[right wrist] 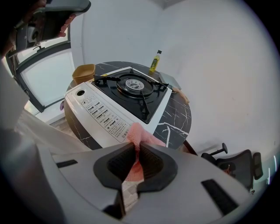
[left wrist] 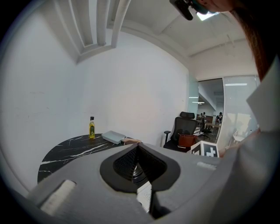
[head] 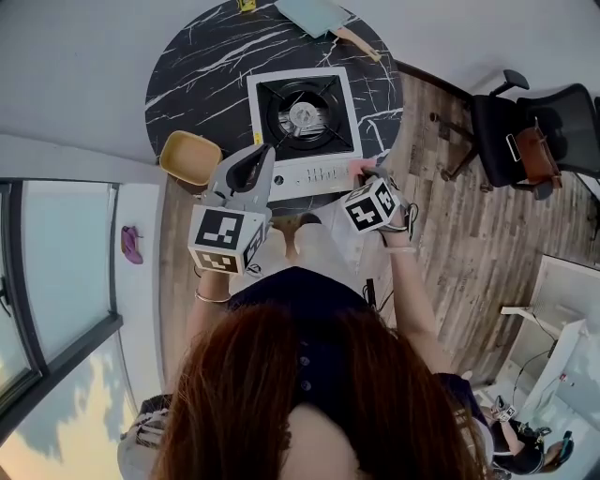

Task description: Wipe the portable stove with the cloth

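Observation:
The white portable stove with its black burner top sits on the round black marble table. At the stove's front right corner, my right gripper is shut on a pink cloth. In the right gripper view the cloth sticks out of that gripper just short of the stove's control panel. My left gripper hovers over the stove's front left corner, shut and holding nothing. The left gripper view shows its jaws pressed together.
A yellow container stands at the table's left edge. At the far side are a teal tray and an oil bottle. An office chair with a brown bag stands on the wooden floor to the right.

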`<state>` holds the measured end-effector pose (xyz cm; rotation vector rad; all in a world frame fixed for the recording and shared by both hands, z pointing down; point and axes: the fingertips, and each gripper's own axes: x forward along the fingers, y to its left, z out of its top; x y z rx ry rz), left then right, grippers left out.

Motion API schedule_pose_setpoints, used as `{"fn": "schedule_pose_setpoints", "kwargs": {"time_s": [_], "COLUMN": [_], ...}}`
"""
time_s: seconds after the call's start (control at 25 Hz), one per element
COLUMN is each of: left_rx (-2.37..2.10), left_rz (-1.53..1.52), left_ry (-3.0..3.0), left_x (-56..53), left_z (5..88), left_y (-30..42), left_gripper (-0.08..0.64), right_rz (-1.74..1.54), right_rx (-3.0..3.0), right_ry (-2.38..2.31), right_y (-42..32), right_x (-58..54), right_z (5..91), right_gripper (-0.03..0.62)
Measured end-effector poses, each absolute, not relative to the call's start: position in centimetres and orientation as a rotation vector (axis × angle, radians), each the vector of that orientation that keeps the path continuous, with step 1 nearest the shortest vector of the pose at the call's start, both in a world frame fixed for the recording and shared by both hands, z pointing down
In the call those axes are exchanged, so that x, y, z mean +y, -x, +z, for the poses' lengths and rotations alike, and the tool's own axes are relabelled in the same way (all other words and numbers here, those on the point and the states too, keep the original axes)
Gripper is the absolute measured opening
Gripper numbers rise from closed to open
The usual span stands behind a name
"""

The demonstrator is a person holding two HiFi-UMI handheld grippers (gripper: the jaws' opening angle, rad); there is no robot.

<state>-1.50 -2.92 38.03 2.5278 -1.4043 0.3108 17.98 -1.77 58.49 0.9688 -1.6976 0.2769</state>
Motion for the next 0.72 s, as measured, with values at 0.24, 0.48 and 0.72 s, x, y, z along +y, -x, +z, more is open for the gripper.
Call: {"fn": "schedule_pose_setpoints", "kwargs": {"time_s": [0.24,0.48,0.72], "left_rx": [-1.427,-1.457,-1.486], "left_rz": [0.294,0.280,0.282], "left_ry": [-2.509,-2.486,-2.453], "left_x": [-2.7,-2.5,-2.0], "left_z": [38.2,38.3,38.5], "left_y": [2.5,3.6,4.5], "left_gripper": [0.012,0.012,0.012], "right_rz": [0.302,0.369,0.413], "right_rx": [-1.719,-1.747,-1.797], "right_ry": [-0.973,-1.005,-0.991], "right_y": [-17.2,-16.7,-15.1], "right_x": [-1.7,-1.7,-1.6], "right_z": [58.5,58.5,58.4], "right_gripper": [0.034,0.034,0.034]}}
